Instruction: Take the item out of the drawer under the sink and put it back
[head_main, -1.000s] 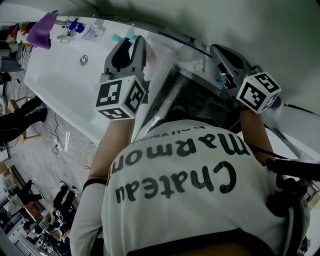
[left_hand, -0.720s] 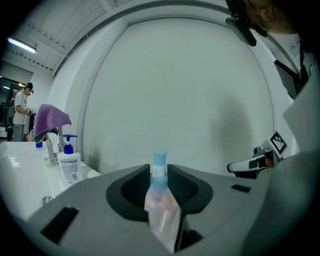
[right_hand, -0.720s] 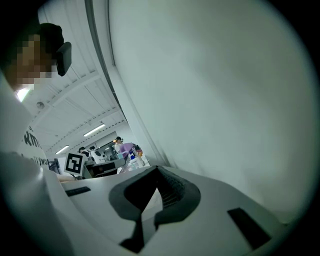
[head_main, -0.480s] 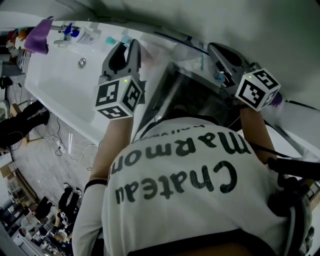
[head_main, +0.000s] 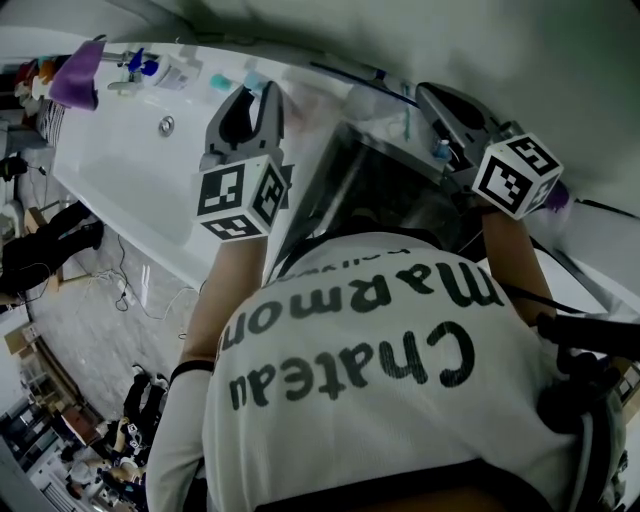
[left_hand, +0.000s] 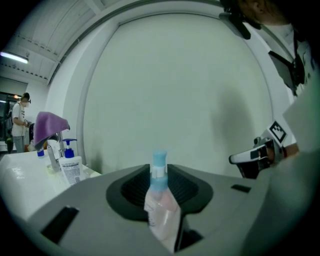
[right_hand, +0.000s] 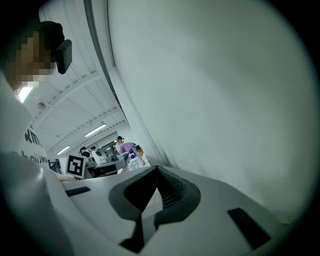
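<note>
So, the left gripper (left_hand: 159, 170) is clamping a small pinkish bottle (left_hand: 161, 210) with a light blue cap. The cap end is poking up past the jaw tips. The bottle is up in the air in front of the white wall, so it's out of the open drawer (head_main: 372, 195), which is lying just right of that gripper in the head view. The right gripper (right_hand: 156, 172) is hanging over the drawer's far right corner, with its jaws together on nothing.

What's worrying me:

- **Slipping:** The bottle's body looks soft and it's leaning to one side in the jaws. I'm guessing a quick swing or tip downward could make it pivot and slide out.
- **Squeezing:** Pressing harder to fix that might crush the bottle or force stuff out at the cap.
- **Blocked view:** The person's own shirt is covering the near part of the drawer in the head view, so lowering the bottle in is half blind. It could clip the drawer's edge.
- **Things on the sink:** Drifting left risks bumping the pump bottle (left_hand: 71, 169) standing on the sink (head_main: 120, 175).
</note>
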